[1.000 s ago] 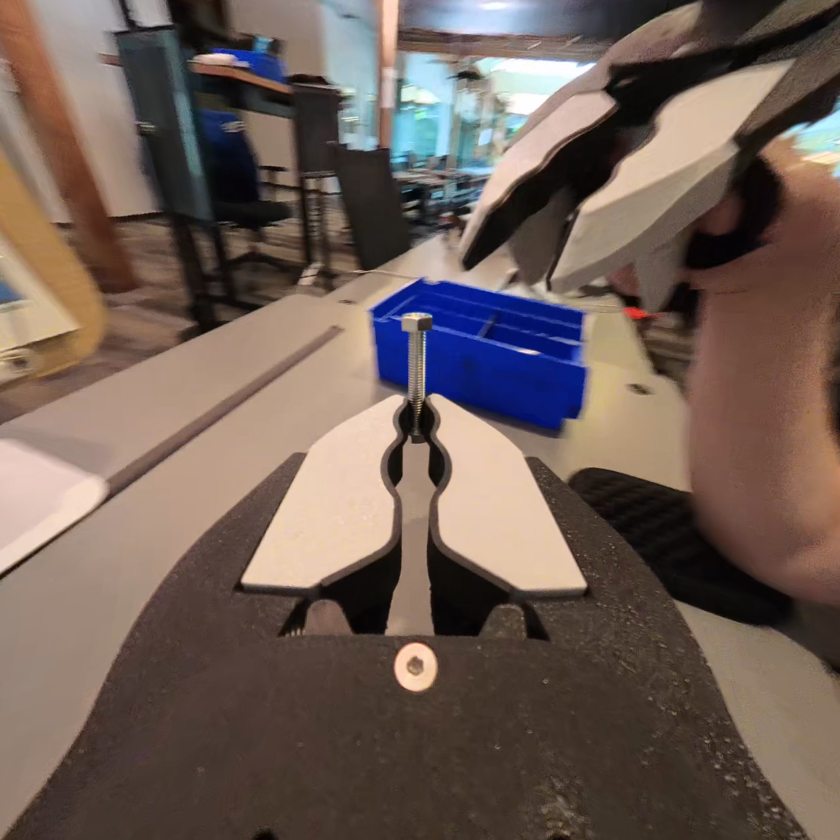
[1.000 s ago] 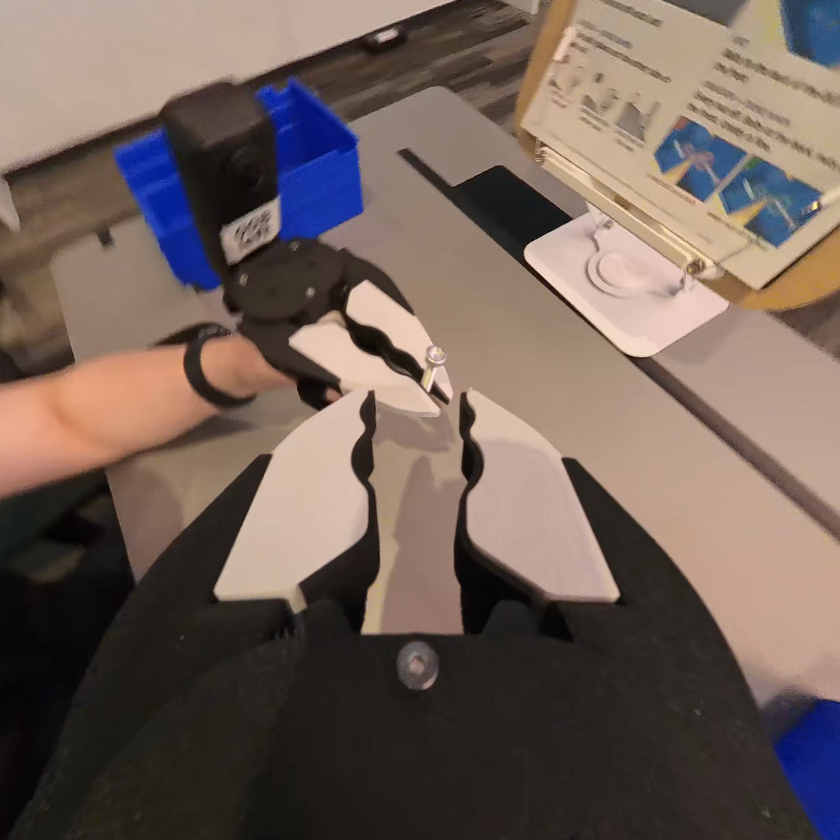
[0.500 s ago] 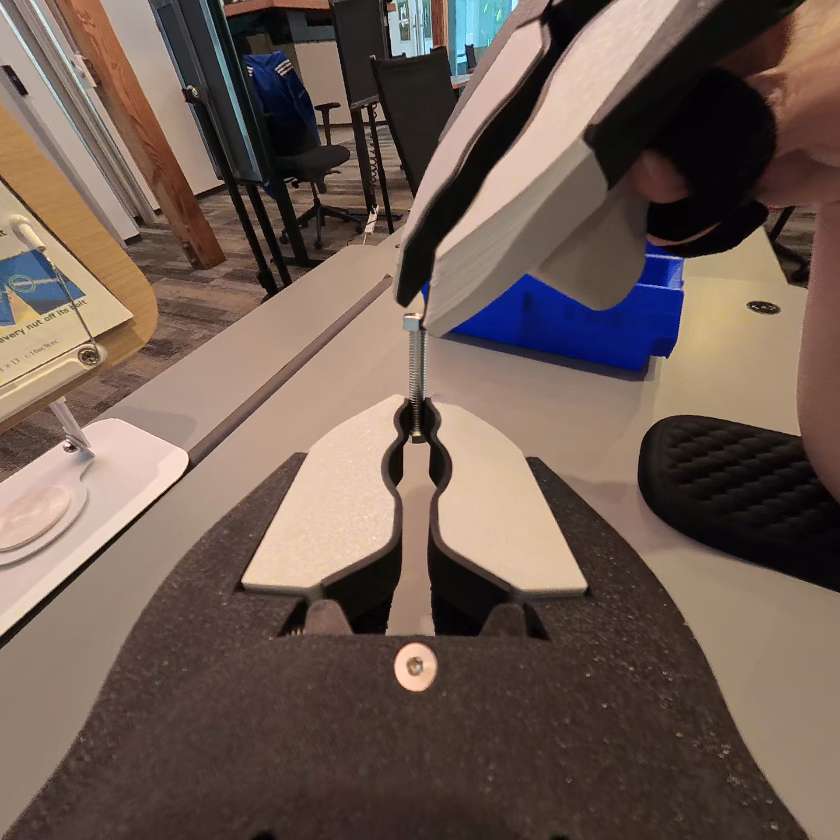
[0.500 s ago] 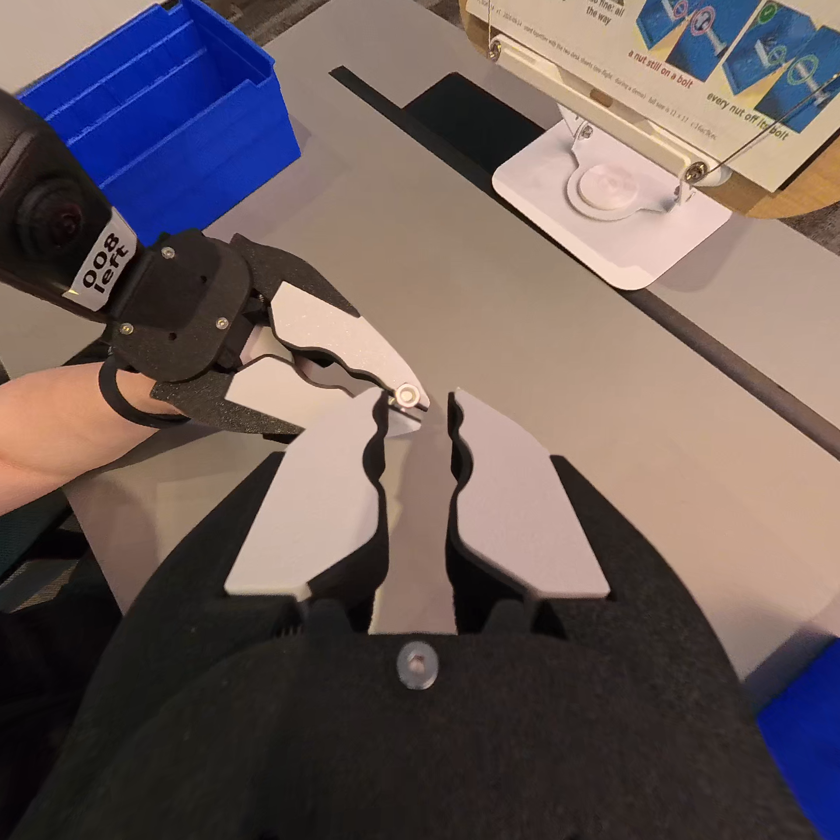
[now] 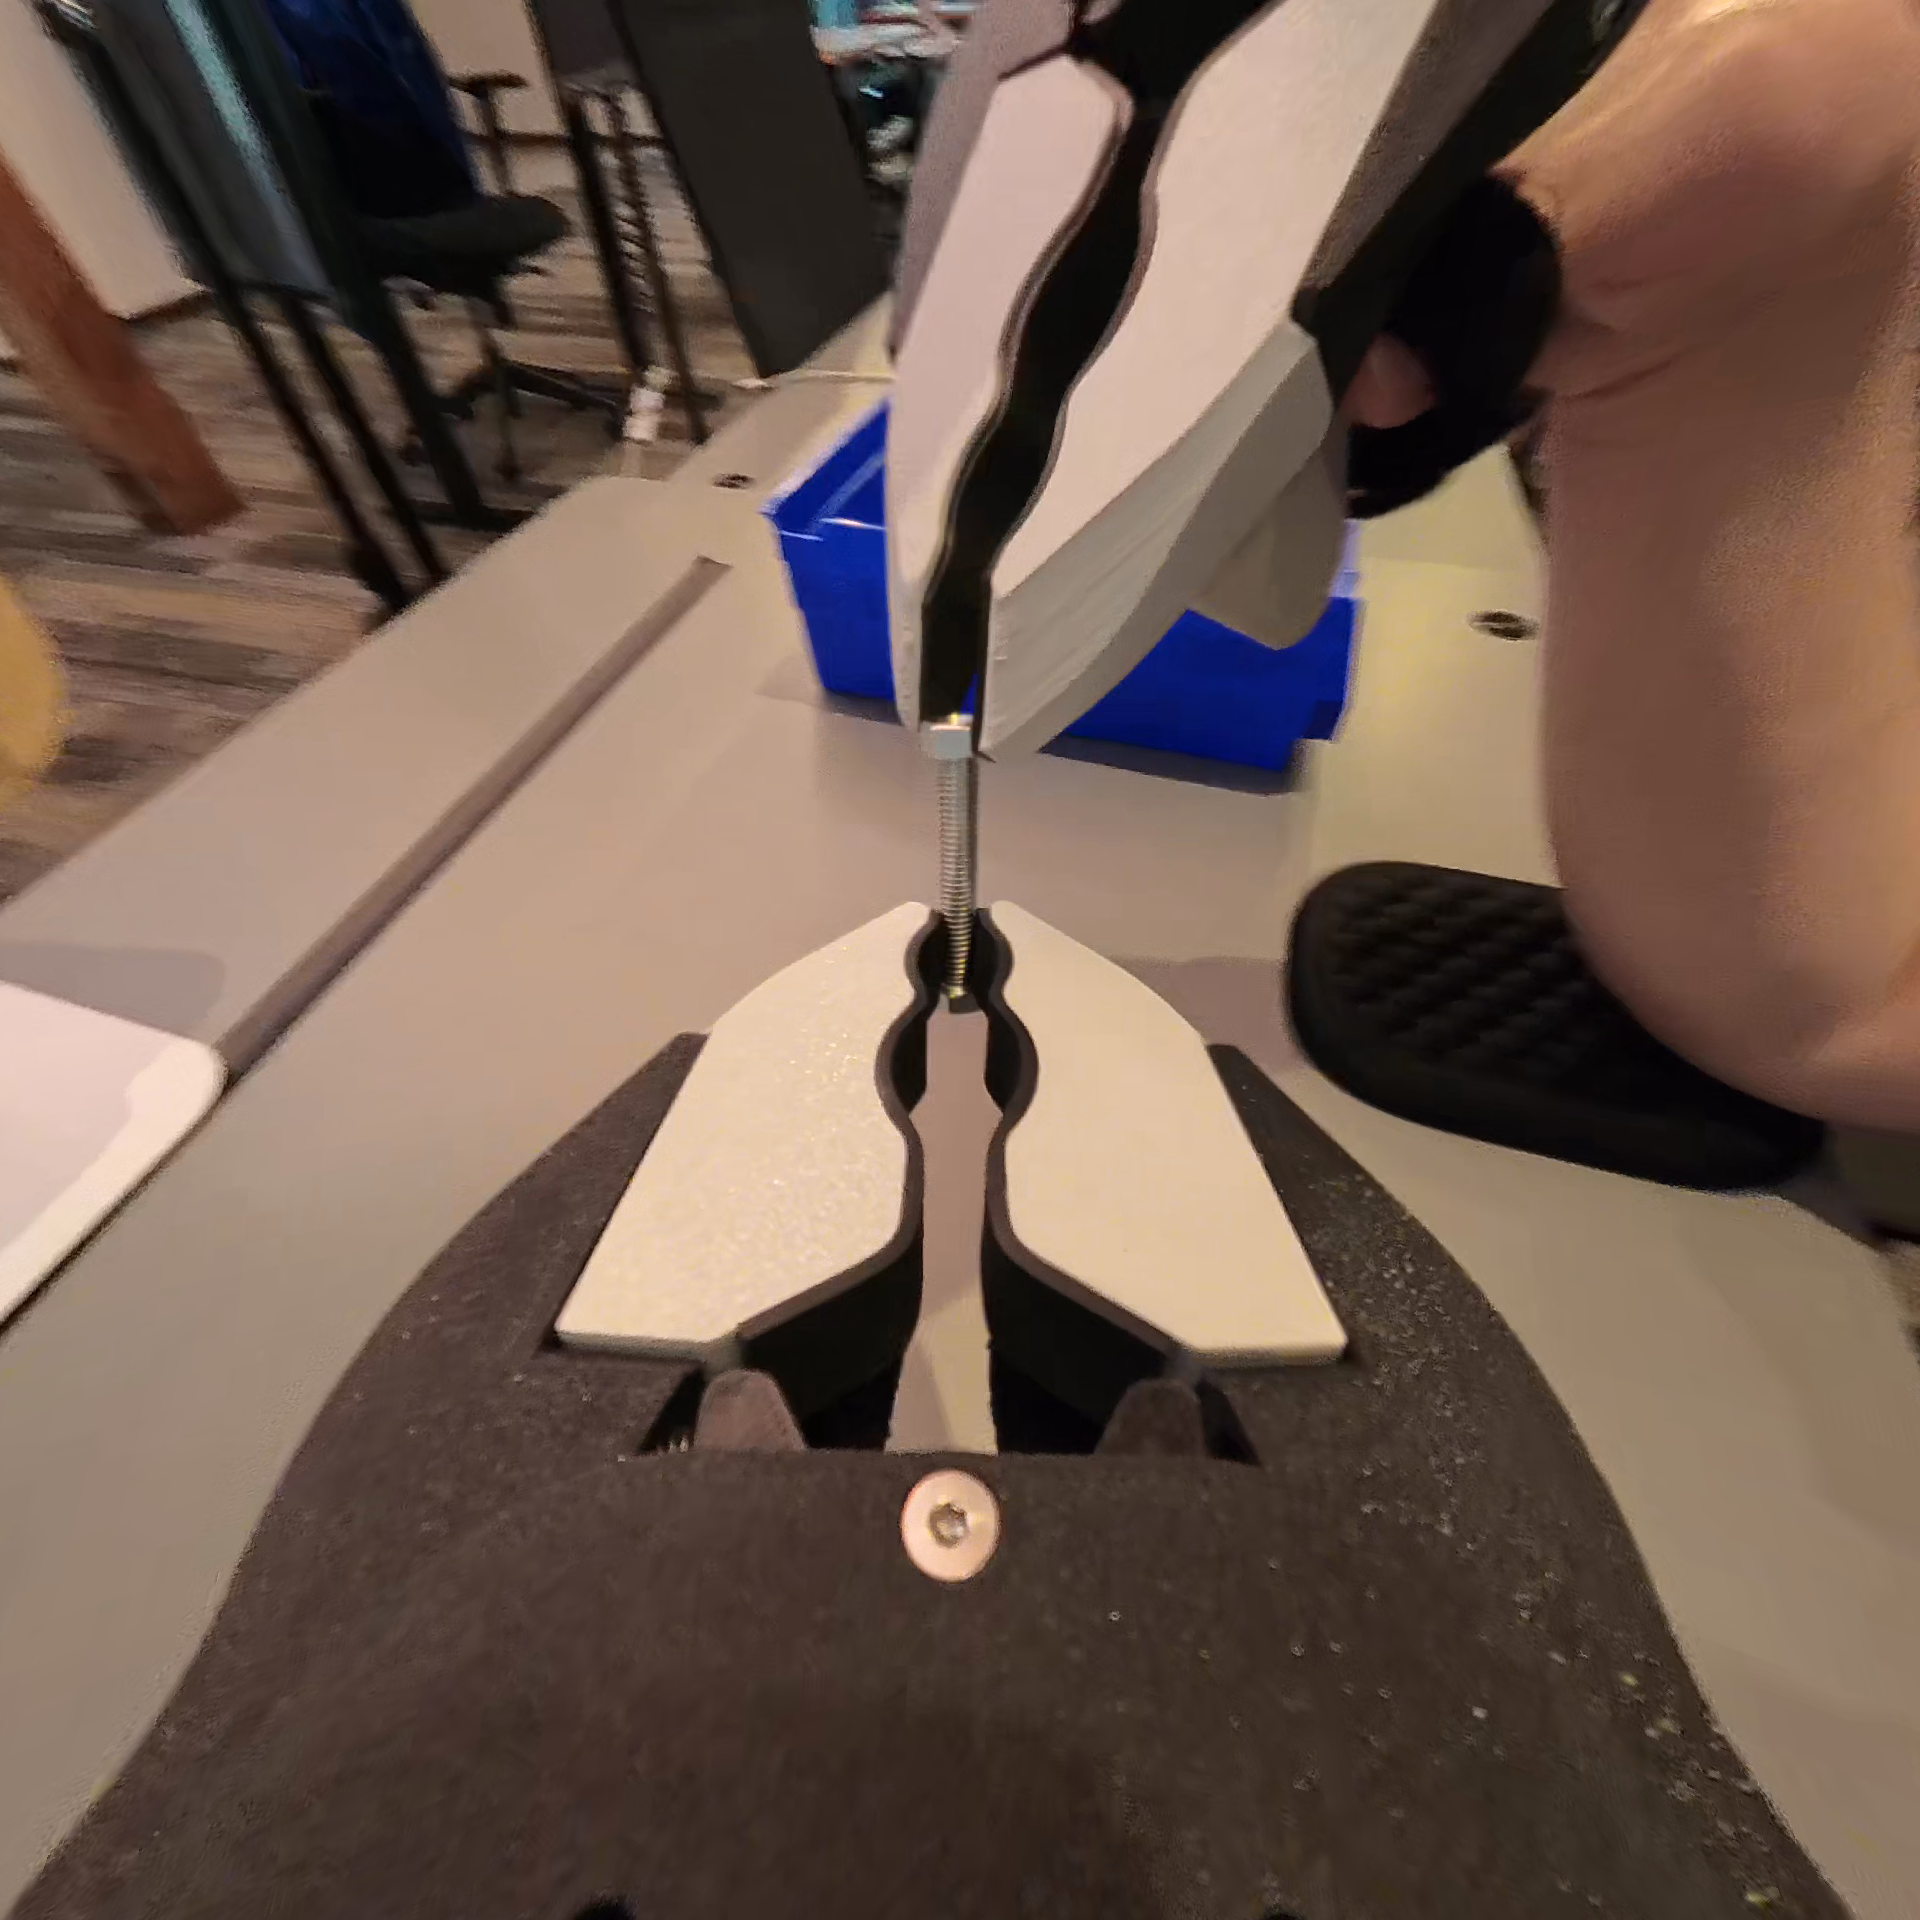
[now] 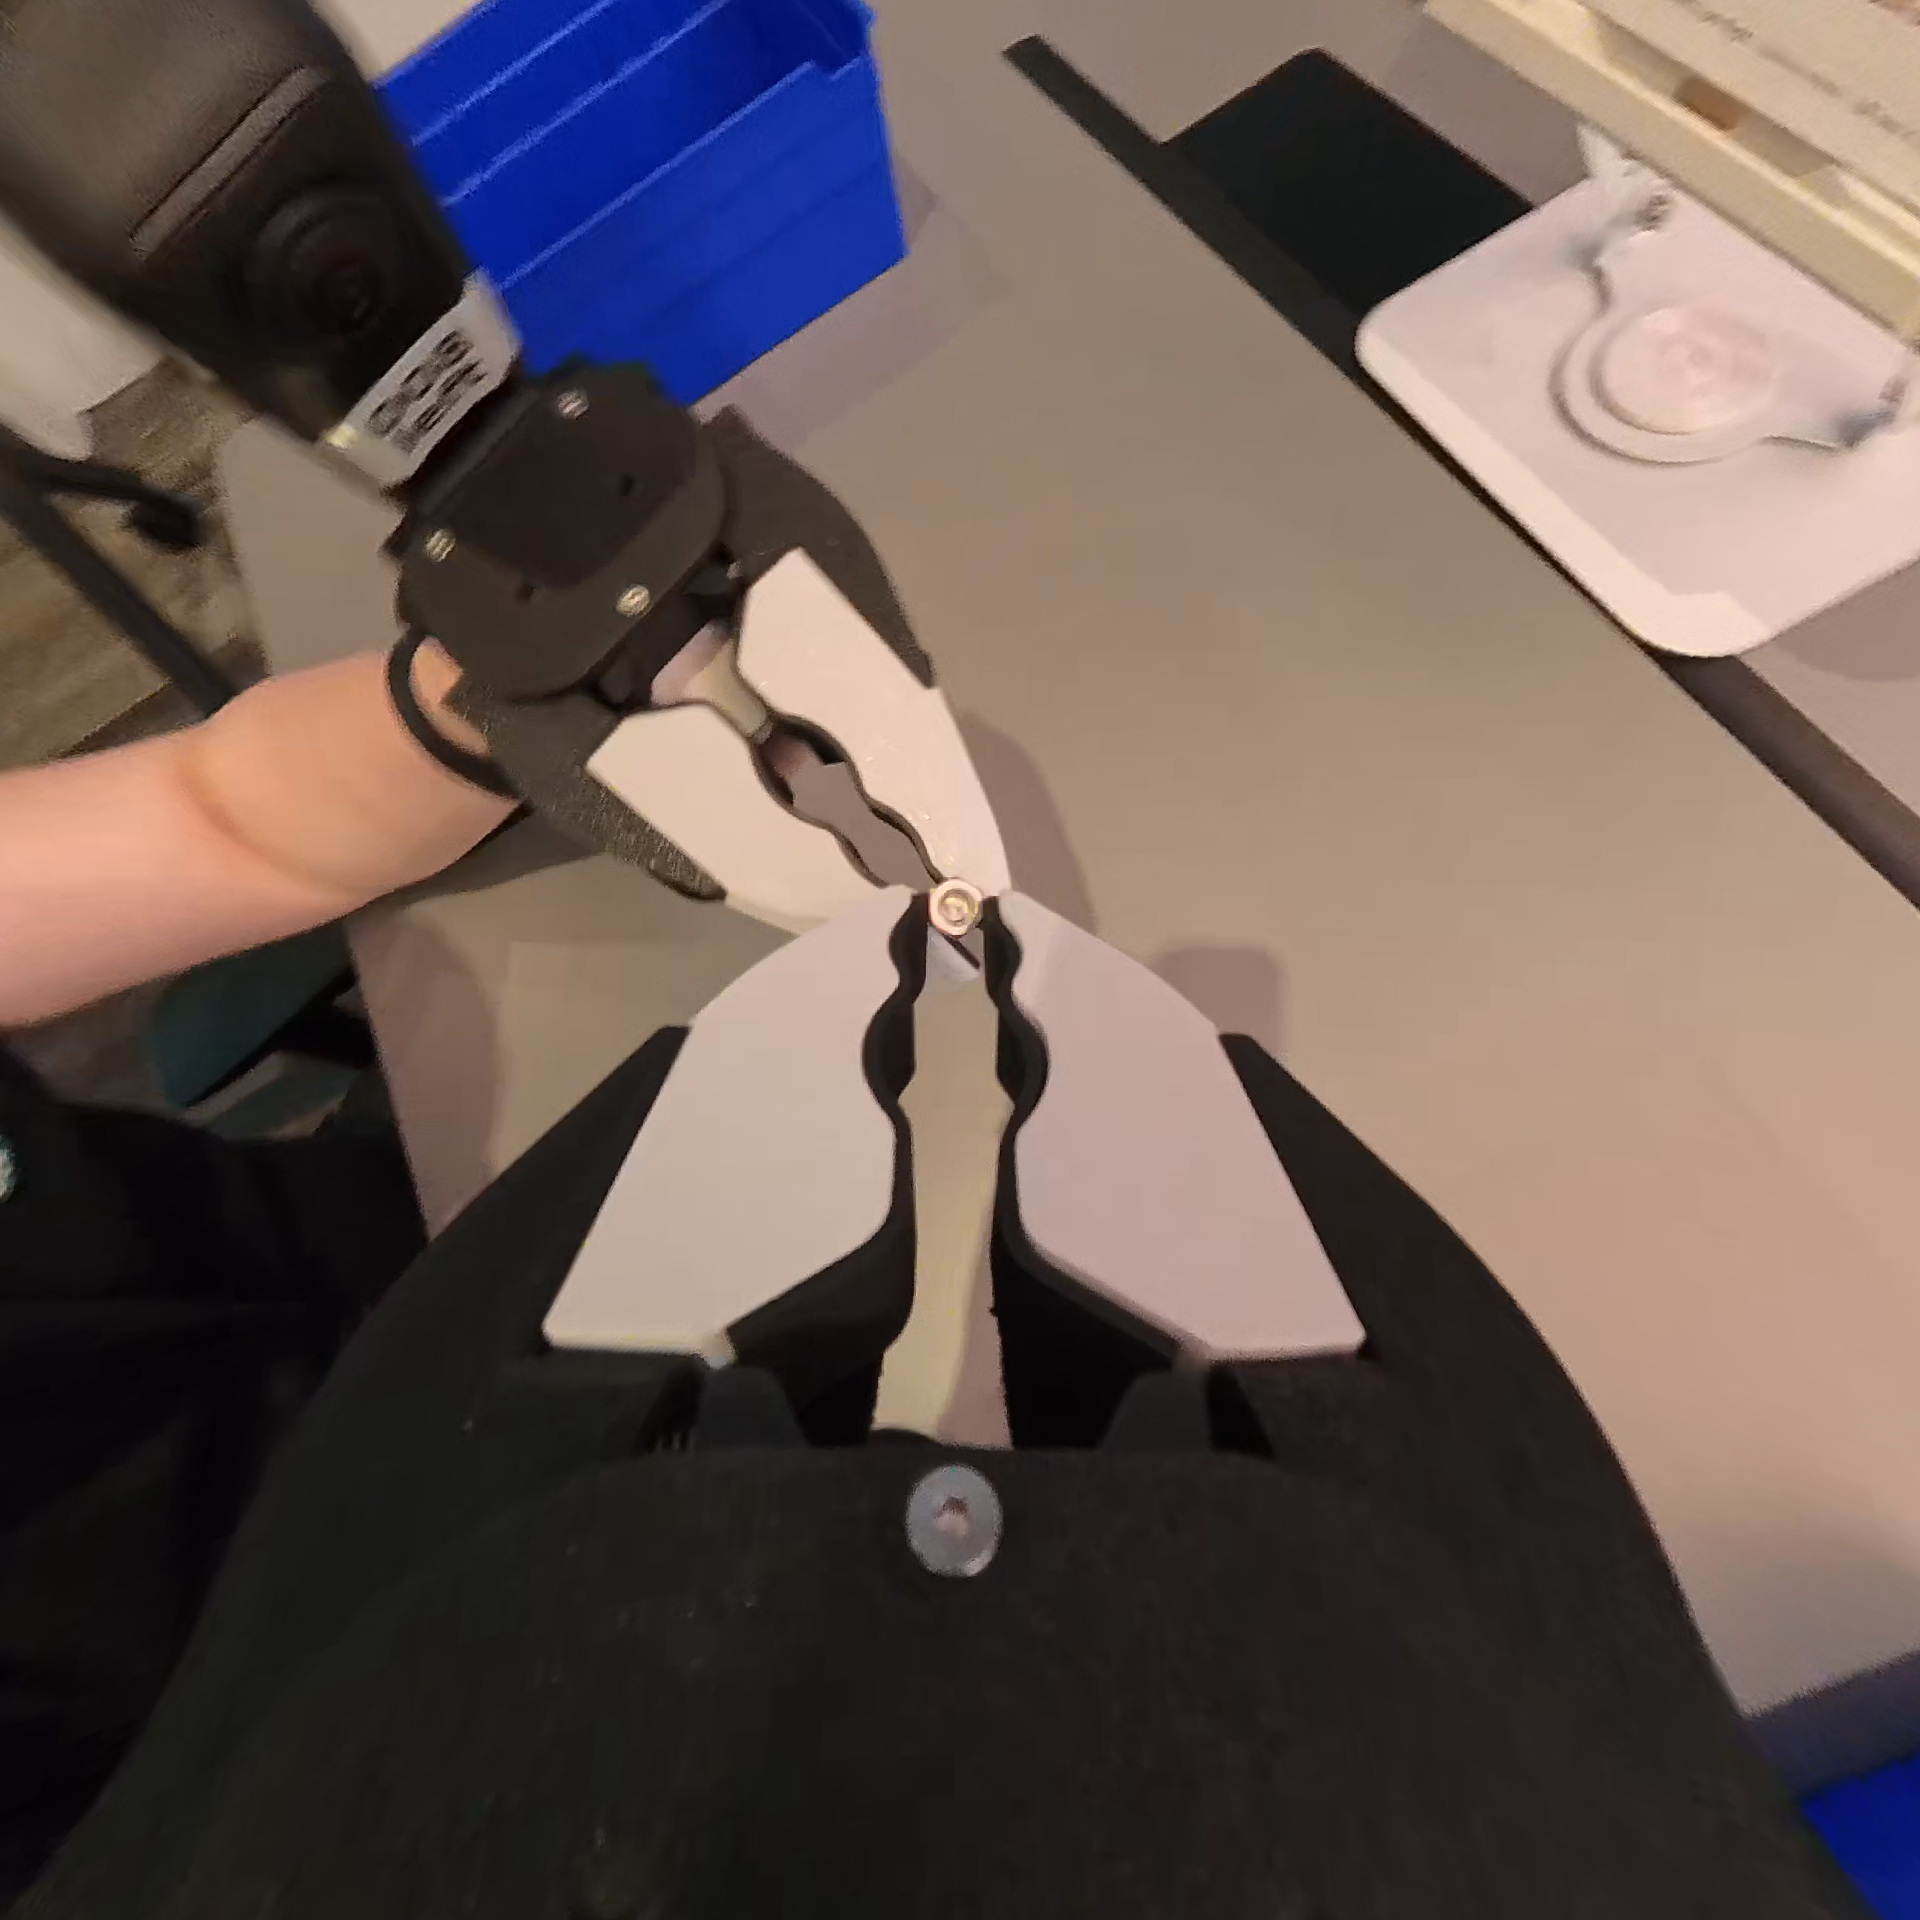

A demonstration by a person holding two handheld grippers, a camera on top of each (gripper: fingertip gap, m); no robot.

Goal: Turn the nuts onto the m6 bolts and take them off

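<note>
My left gripper [image 5: 956, 914] is shut on the lower end of a threaded steel bolt [image 5: 956, 831] and holds it upright above the grey table [image 5: 520, 1039]. A hex piece, which looks like the nut [image 5: 951, 741], sits at the bolt's top end. My right gripper [image 6: 956, 920] reaches down from above and its fingertips are shut on that nut [image 6: 956, 906]. It also shows in the left wrist view [image 5: 951, 722]. The left gripper [image 6: 930, 873] comes in from the upper left of the right wrist view. The bolt's shaft is hidden in that view.
A blue bin [image 5: 1195, 686] stands behind the bolt, also in the right wrist view [image 6: 665, 208]. A black textured pad [image 5: 1455, 987] lies to the right under a person's forearm [image 5: 1714, 623]. A white stand base [image 6: 1662, 447] sits beyond a dark groove [image 5: 520, 748]. Only a small space, under 4 cm, lies between the two pairs of fingers.
My right gripper moved from the side to above the bolt, lined up with it, and closed on its top end. My left gripper kept its hold on the bolt.
</note>
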